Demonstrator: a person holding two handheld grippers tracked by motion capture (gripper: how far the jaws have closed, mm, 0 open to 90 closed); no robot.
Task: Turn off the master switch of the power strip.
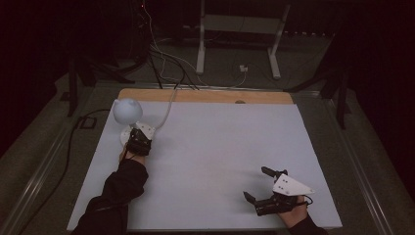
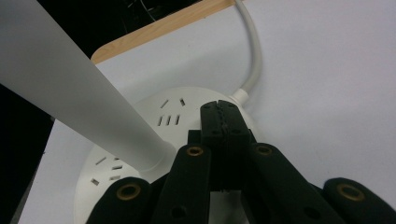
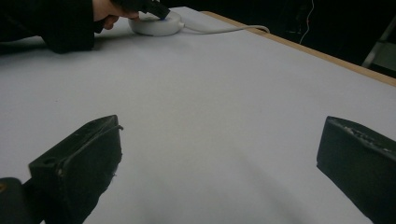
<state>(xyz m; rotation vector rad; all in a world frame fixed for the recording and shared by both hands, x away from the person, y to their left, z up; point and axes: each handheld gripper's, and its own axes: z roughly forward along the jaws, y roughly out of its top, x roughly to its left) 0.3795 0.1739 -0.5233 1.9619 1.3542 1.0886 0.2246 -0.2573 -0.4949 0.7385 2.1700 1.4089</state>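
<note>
The left gripper [image 2: 223, 122] sits w/ its two black jaws pressed fully together, pads meeting along a thin seam, nothing clamped between them; the closed tips rest on top of the round white plastic power-strip base [image 2: 140, 140], just beside the spot where the white cord [image 2: 254, 51] enters it, though actual contact vs. hovering just above can't be told for certain. The base has several slotted sockets on its top face, and a white tapered lamp stem [image 2: 70, 88] rises out of it right next to the jaws, at their left in the left gripper view. In the high view the same left gripper [image 1: 138, 142] is over the base at the far-left part of the white table sheet [image 1: 220, 147], w/ the pale round lamp head [image 1: 127, 110] above it & the cord running off toward the wooden table edge [image 1: 205, 95]. The right gripper [image 1: 258, 185] lies near the front-right corner, well apart from the lamp; its fingers [image 3: 81, 158] stand wide apart, empty, bare sheet between them, touching no object.
</note>
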